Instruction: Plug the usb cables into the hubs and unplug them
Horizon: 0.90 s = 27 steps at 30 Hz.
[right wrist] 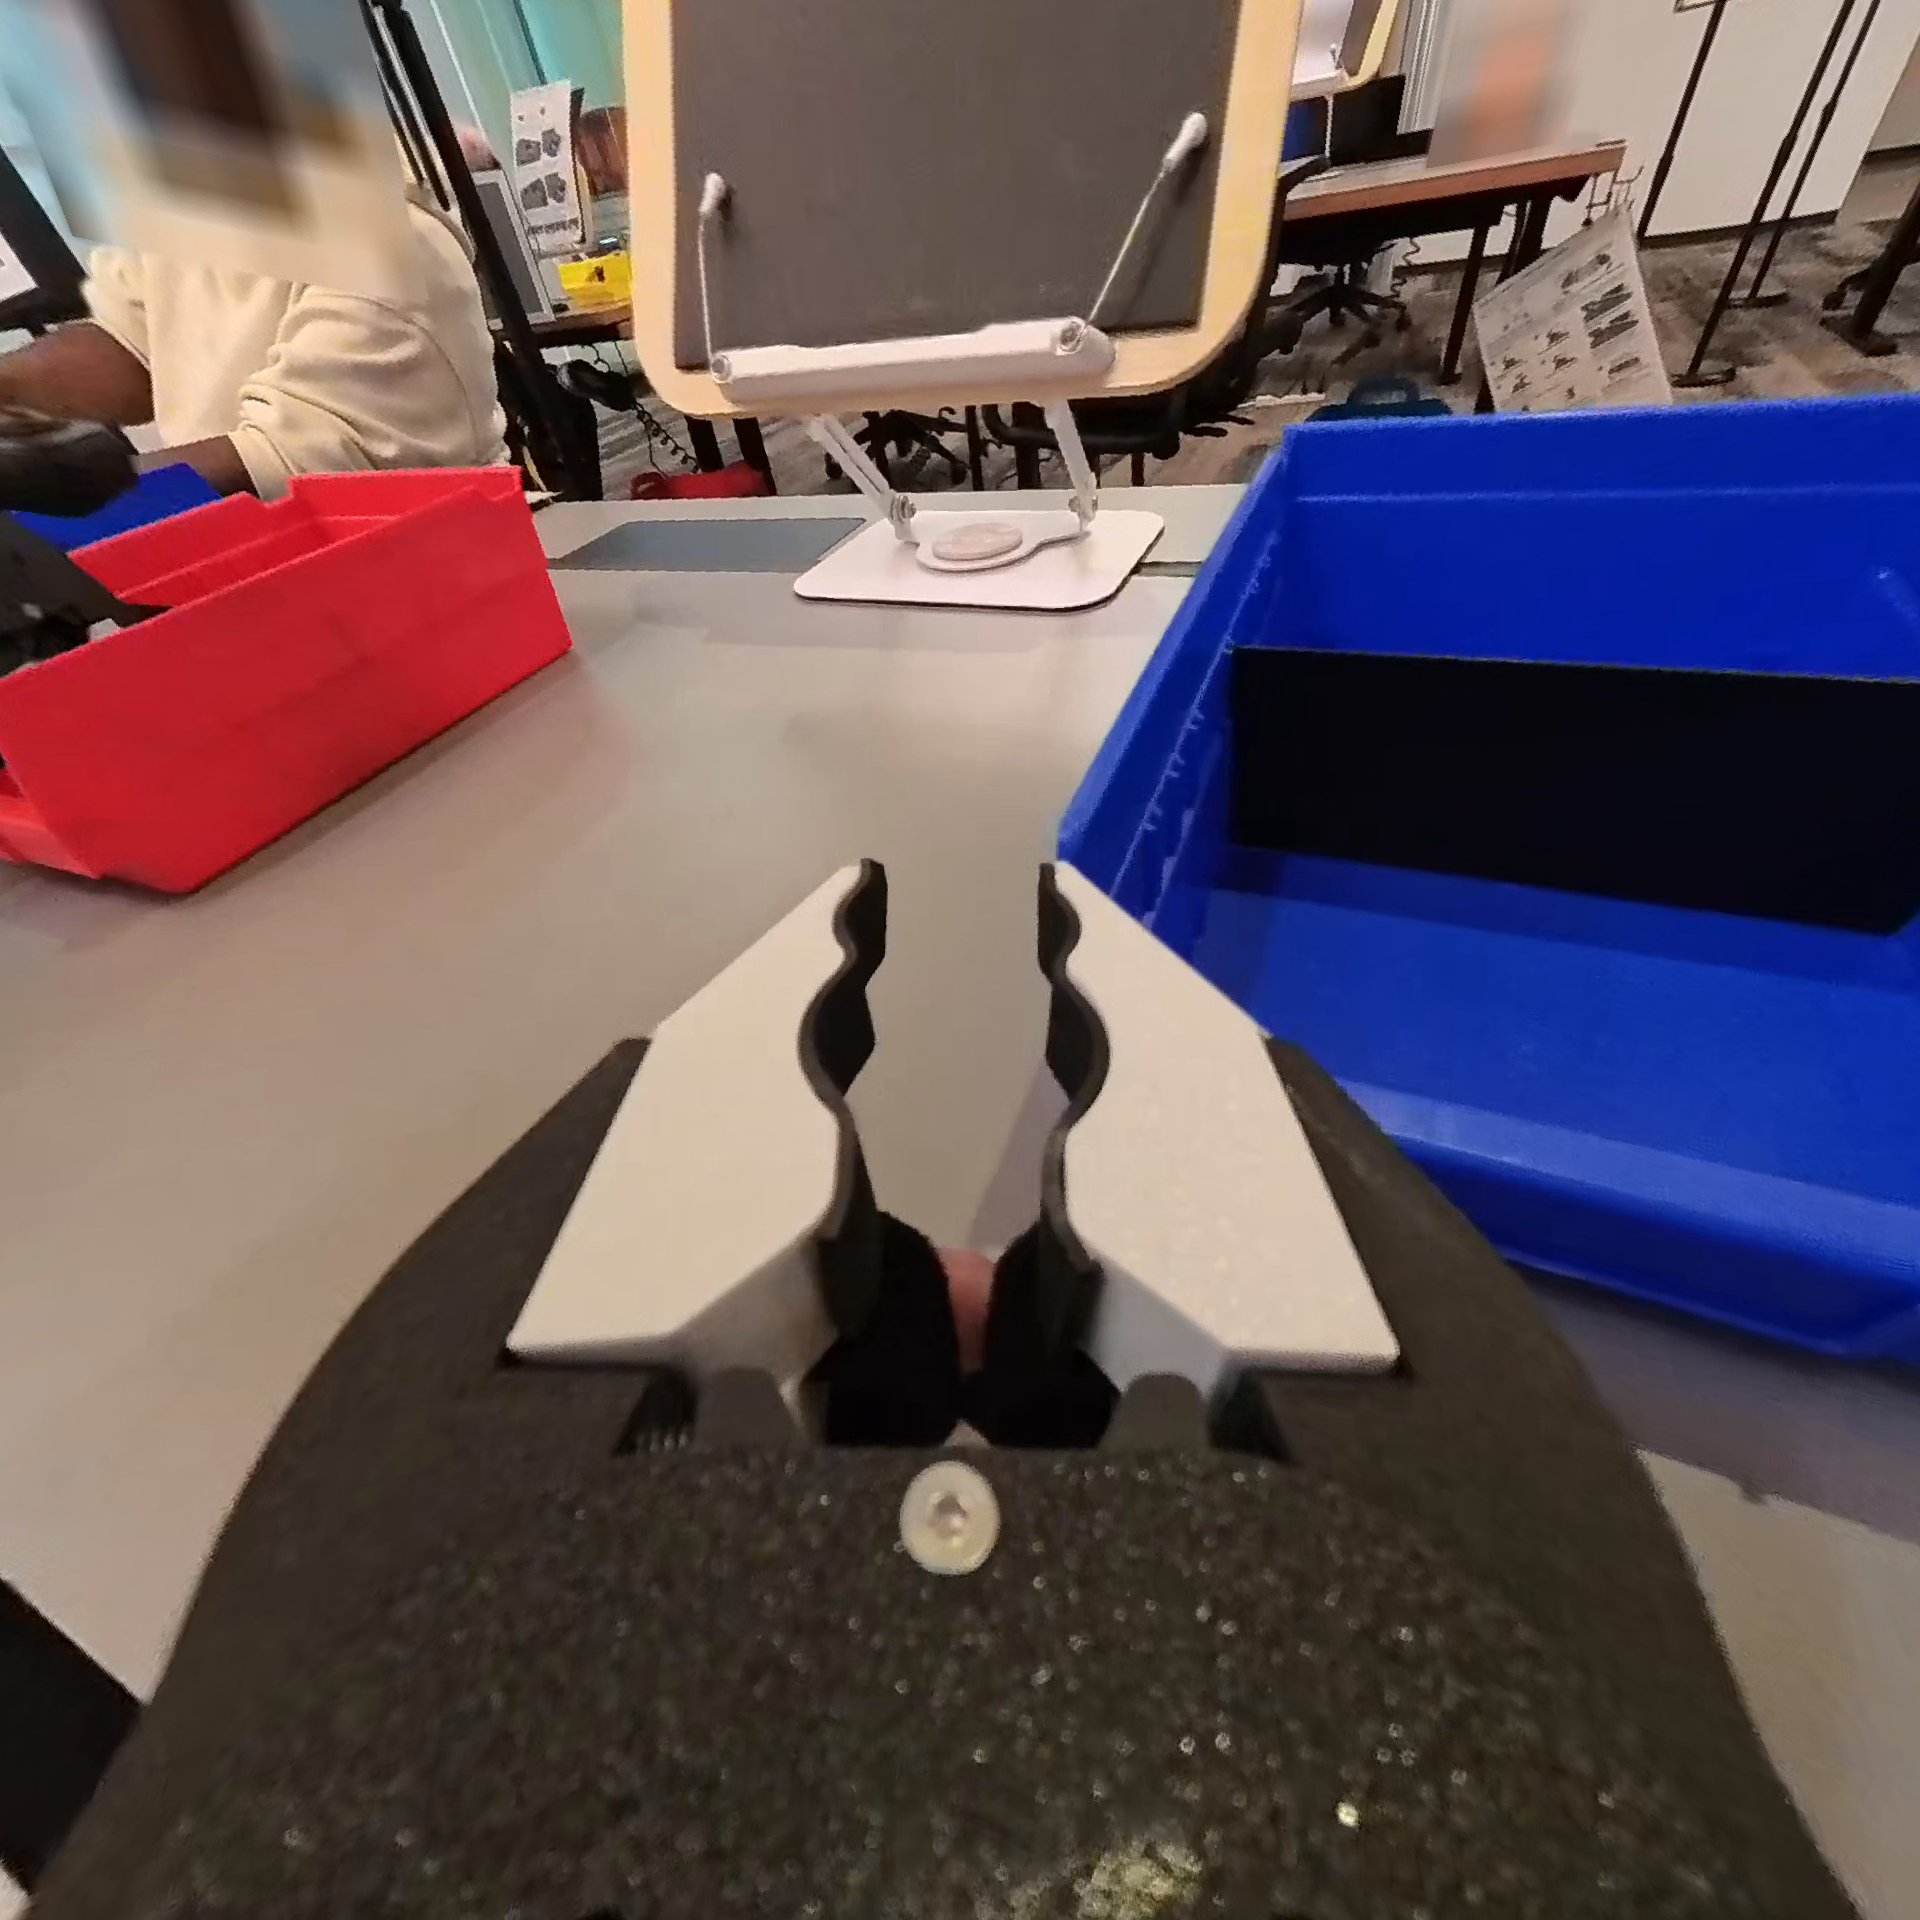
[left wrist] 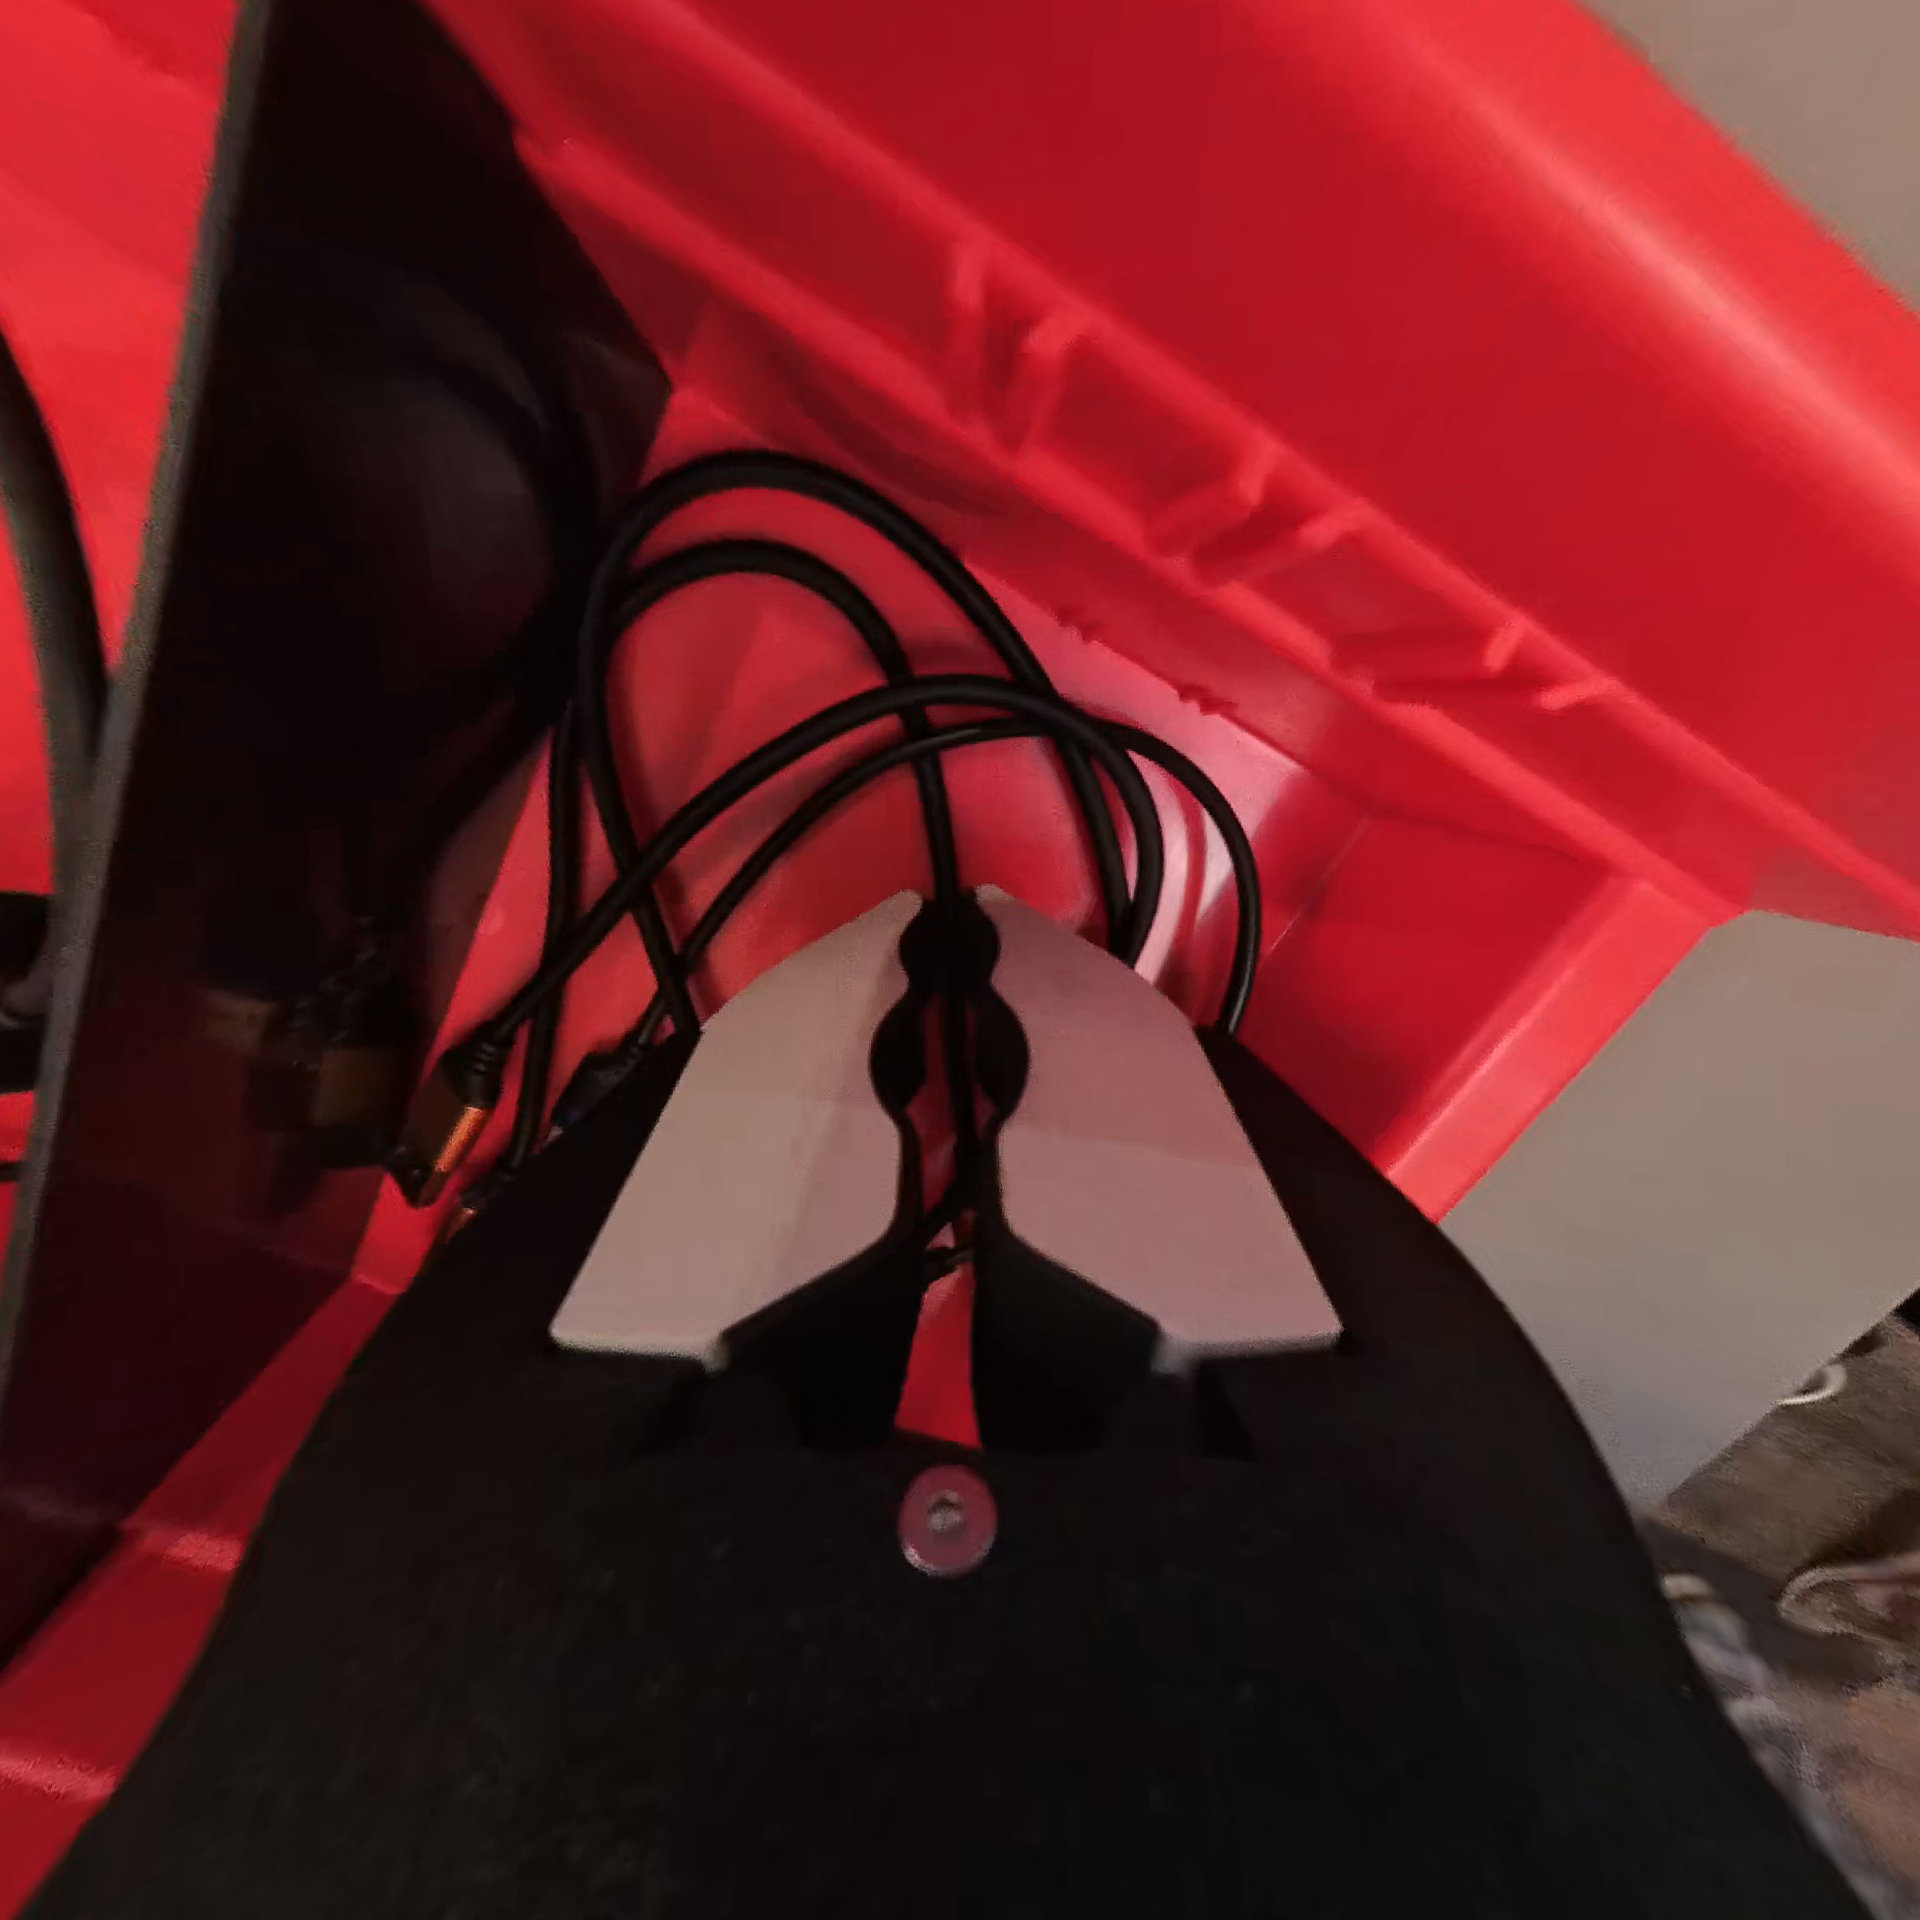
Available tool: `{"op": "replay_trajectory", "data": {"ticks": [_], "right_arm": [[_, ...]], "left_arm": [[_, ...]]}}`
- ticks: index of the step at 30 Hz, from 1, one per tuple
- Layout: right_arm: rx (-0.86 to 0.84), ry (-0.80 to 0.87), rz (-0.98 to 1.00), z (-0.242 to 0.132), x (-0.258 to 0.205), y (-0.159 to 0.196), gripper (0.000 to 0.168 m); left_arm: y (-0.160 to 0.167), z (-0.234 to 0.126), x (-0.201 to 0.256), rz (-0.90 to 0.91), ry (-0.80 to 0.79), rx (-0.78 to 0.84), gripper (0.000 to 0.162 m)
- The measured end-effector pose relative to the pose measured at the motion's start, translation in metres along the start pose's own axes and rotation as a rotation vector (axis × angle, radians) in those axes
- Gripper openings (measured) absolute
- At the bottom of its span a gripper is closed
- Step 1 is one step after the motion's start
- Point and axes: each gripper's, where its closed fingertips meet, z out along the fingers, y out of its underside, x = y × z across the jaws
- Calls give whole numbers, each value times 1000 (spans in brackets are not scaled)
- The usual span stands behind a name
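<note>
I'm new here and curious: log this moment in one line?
left gripper: shut on black cables, inside red bin | right gripper: open, holding nothing, beside blue bin

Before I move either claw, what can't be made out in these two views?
- Left wrist view: the black cables the left claw grips run behind its fingers, so their count is unclear.
- Left wrist view: the black divider in the red bin hides what lies behind it.
- Right wrist view: the blue bin is cut off at the right edge.

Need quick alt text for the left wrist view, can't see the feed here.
The left gripper, jaws shut on looped black cables, is inside a red bin. A black divider stands at its left.
</note>
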Motion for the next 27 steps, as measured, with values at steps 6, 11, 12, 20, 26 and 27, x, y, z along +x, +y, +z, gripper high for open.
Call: {"op": "replay_trajectory", "data": {"ticks": [6, 11, 12, 20, 26, 27], "right_arm": [[26, 0, 1, -7, 0, -7, 28], [47, -6, 21, -13, 0, -14, 28], [51, -6, 22, -14, 1, -15, 28], [52, -11, 11, -17, -3, -18, 29], [37, -25, -10, -14, -11, -14, 29], [32, -29, -13, -13, -12, -13, 29]], "left_arm": [[-1, -37, -3, 72, -126, 51, 3], [-13, -108, -15, 27, -180, 251, 2], [-18, -121, -17, 7, -179, 330, 2], [-20, -120, -12, -64, -121, 516, 2], [3, -89, 5, 57, -106, 253, 2], [6, -85, 7, 79, -91, 196, 2]]}}
